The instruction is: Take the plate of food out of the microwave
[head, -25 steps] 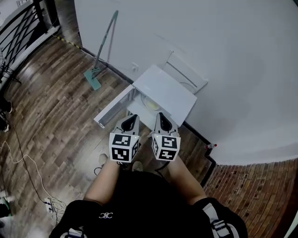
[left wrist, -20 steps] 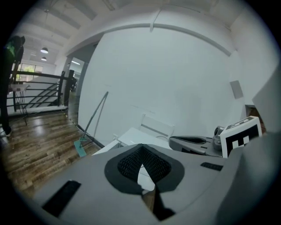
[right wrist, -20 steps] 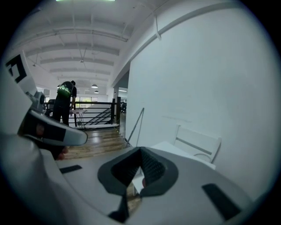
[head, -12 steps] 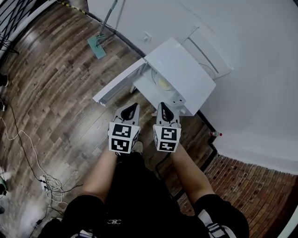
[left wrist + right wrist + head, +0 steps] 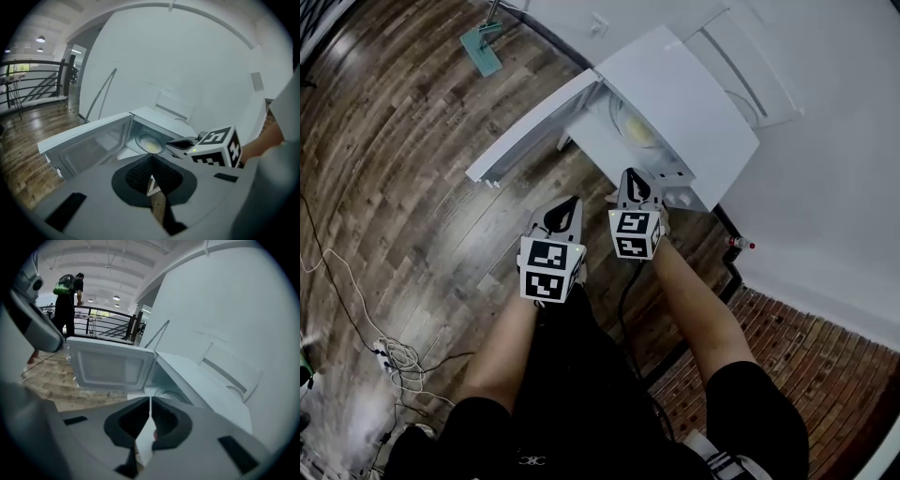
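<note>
As right claw (image 5: 635, 174) hovers closed, plate (image 5: 638, 129) ahead, inside microwave (image 5: 684, 94).

The wood-plank floor (image 5: 412, 169) carries the open microwave (image 5: 675, 84) by the wall (image 5: 834, 141), a teal mop head (image 5: 480, 49) and loose cables (image 5: 389, 356)

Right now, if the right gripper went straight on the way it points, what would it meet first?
Most likely the floor of the open microwave, just before the plate of food; depth is unclear.

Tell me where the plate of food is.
Head view, upper centre: the plate sits inside the open microwave, right of its door, just beyond the right gripper.
</note>
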`<state>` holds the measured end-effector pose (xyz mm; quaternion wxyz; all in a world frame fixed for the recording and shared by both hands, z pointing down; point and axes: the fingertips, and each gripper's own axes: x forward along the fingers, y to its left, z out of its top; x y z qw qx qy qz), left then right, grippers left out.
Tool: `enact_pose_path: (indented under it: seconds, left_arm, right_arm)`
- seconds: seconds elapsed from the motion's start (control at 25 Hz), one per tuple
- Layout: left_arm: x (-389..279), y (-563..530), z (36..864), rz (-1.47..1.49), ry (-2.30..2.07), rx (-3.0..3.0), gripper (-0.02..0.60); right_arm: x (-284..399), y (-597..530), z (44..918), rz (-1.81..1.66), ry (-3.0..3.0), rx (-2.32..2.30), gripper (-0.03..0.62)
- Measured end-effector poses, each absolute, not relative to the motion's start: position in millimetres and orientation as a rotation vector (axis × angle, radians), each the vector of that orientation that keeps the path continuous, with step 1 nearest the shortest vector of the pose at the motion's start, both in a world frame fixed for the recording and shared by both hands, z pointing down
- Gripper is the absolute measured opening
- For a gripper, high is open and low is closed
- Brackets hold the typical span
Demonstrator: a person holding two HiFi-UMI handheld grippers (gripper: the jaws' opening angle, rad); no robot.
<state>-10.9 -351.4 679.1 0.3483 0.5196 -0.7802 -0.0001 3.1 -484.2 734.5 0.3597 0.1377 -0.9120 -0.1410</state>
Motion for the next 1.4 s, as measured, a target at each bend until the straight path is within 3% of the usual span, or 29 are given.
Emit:
enact_pose_path:
  seconds: [0.08, 0.44, 0.68, 1.12, 1.32, 1.4]
  left_arm:
    - [-11.6, -349.5, 691.7, -0.020, -2.022, 1.330, -0.008]
    - [-7.7, -321.8, 761.0, -0.055, -2.004, 1.224, -0.008]
    - [4.5, -308.2, 784.1, -0.076, -2.003, 1.193, -0.008]
    - [15.8, -307.8, 803.2, -0.089, -1.986, 1.198, -0.008]
    - [23.4, -310.6, 804.0, -0.090, -1.973, 1.207, -0.008]
    - [26.0, -313.5, 801.5, -0.090, -1.972, 1.218, -0.008]
  right_arm:
    - [-4.2, -497.2, 765.2, -0.407, -2.288, 0.320, 0.110]
    - [-27.6, -566.2, 879.0, -0.709, -2.002, 0.298, 0.153]
    - [-47.4, -588.7, 916.4, -0.870, -1.888, 0.274, 0.161]
    - [-57.6, -602.4, 930.0, -0.859, -1.876, 0.298, 0.179]
    - [-55.4, -593.4, 921.8, -0.908, -1.899, 0.273, 0.079]
    - [-51.2, -594.8, 921.1, -0.912, -1.888, 0.276, 0.077]
